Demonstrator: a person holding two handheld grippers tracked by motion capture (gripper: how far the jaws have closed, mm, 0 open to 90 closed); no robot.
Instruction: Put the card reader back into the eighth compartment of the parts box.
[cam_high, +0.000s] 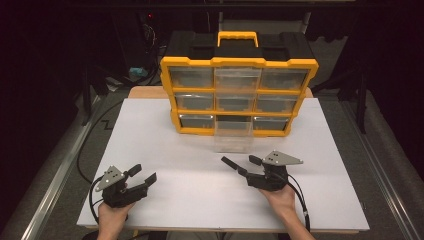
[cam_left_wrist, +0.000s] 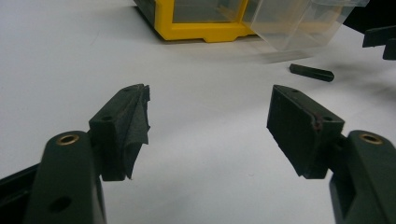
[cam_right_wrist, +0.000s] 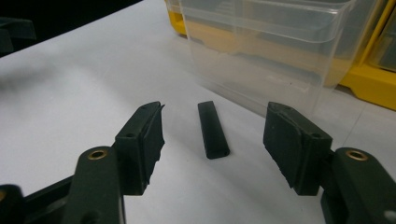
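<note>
Your right claw (cam_right_wrist: 212, 140) sits low over the white bench (cam_high: 165, 165) with its jaws spread on either side of the small black bar (cam_right_wrist: 213, 129), neither pad touching it. That straddle looks like the setup for a pinch across the bar's narrow width. The bar lies flat on the bench, lengthwise between the jaws, just in front of the clear drawer (cam_right_wrist: 266, 51), which stands pulled out of the yellow organizer (cam_high: 239, 95), probably so the bar can go in or has come from there. The bar is short, matte black and rounded along its edges, with a hollow-looking end toward you. Your left claw (cam_high: 141, 175) rests released and holding nothing at the near left of the bench, well apart from the bar, likely parked out of the way.
</note>
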